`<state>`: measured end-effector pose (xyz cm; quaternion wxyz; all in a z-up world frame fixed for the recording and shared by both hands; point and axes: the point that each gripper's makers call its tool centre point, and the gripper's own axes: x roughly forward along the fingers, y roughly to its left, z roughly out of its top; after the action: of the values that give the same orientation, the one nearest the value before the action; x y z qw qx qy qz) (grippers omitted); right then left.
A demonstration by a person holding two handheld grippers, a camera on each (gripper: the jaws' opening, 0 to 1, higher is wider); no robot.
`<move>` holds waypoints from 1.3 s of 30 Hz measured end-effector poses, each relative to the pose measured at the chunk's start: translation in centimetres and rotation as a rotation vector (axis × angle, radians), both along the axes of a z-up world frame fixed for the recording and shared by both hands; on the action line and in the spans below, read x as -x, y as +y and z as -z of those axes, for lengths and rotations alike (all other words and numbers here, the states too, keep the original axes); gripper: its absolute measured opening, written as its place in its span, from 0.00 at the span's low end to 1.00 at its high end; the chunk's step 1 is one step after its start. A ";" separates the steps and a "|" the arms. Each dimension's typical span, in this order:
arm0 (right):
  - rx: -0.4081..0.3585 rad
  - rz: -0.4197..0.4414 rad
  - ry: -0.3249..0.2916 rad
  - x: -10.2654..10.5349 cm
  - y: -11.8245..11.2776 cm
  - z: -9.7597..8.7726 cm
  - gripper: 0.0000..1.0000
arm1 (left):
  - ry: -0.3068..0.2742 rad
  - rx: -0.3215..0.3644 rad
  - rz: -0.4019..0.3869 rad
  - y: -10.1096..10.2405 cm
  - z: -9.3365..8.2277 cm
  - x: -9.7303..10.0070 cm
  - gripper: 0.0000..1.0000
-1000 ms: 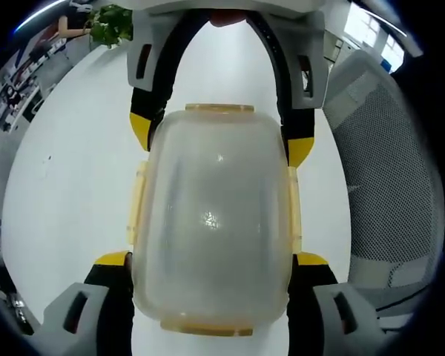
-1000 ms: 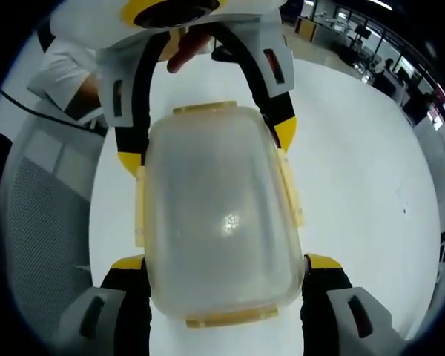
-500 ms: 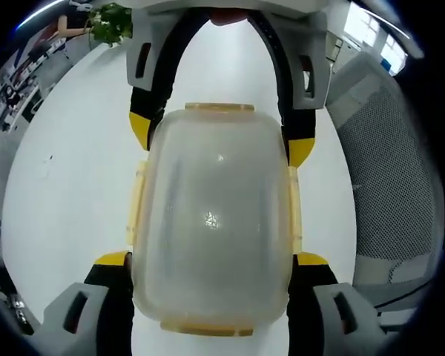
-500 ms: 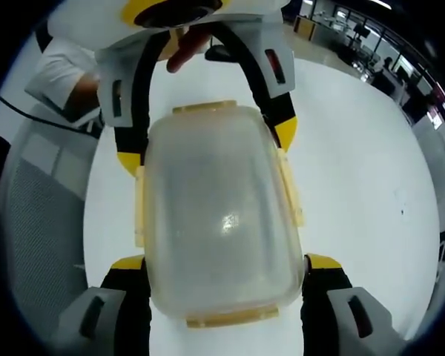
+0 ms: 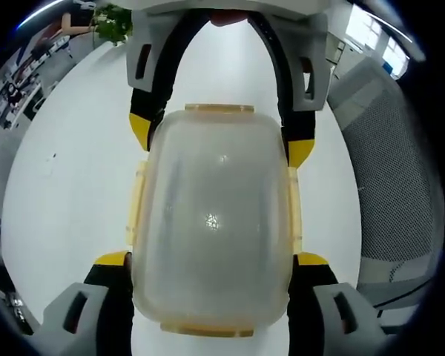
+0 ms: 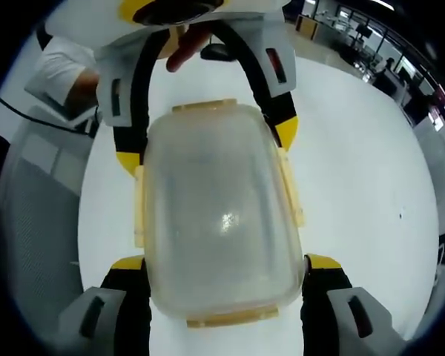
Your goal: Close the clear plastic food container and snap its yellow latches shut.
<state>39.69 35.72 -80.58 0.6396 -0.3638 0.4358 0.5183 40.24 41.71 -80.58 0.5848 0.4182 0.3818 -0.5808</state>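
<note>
White tabletop (image 5: 74, 185) spreads wide and bare on both sides of the clear plastic food container (image 5: 212, 222), with a mesh chair (image 5: 397, 185) beyond its edge. Lid on, the container sits between the two grippers, which meet it from opposite ends. The left gripper (image 5: 211, 259) and right gripper (image 6: 222, 263) each have both jaws spread against its sides, gripping it. Yellow latches (image 5: 136, 200) lie flat along its rim. I cannot tell what is inside.
</note>
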 end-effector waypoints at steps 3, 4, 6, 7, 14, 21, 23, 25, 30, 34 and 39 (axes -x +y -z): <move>0.008 0.004 0.001 -0.4 0.0 0.0 0.84 | 0.001 0.001 0.005 0.0 0.1 -0.5 0.87; 0.008 0.004 0.001 -0.5 0.0 0.0 0.84 | 0.002 0.001 0.006 0.0 0.1 -0.6 0.87; 0.006 0.005 -0.001 -0.9 -0.1 0.0 0.84 | 0.003 0.001 0.005 -0.1 0.1 -0.9 0.87; 0.005 0.005 -0.001 -1.0 -0.1 0.0 0.84 | 0.003 0.002 0.005 -0.1 0.1 -1.1 0.87; 0.005 0.002 -0.003 -1.9 -0.1 0.1 0.85 | 0.006 0.007 -0.001 -0.2 0.1 -1.9 0.87; 0.008 0.001 -0.005 -2.7 -0.2 0.1 0.85 | 0.007 0.010 -0.004 -0.3 0.0 -2.7 0.87; 0.009 -0.001 -0.005 -3.0 -0.2 0.1 0.85 | 0.009 0.010 -0.005 -0.3 0.1 -2.9 0.88; 0.008 0.000 -0.006 -3.3 -0.2 0.1 0.85 | 0.010 0.010 -0.004 -0.3 0.0 -3.2 0.88; 0.007 0.003 -0.008 -3.6 -0.2 0.0 0.85 | 0.013 0.004 -0.003 -0.3 0.1 -3.5 0.88; 0.007 0.006 -0.010 -3.9 -0.2 0.0 0.85 | 0.015 0.006 0.000 -0.3 0.1 -3.8 0.88; 0.014 0.003 -0.010 -4.5 -0.3 0.0 0.85 | 0.014 0.017 -0.005 -0.4 0.1 -4.4 0.88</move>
<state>44.22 35.46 -80.62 0.6398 -0.3701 0.4368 0.5127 44.68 41.31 -80.69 0.5870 0.4082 0.3822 -0.5854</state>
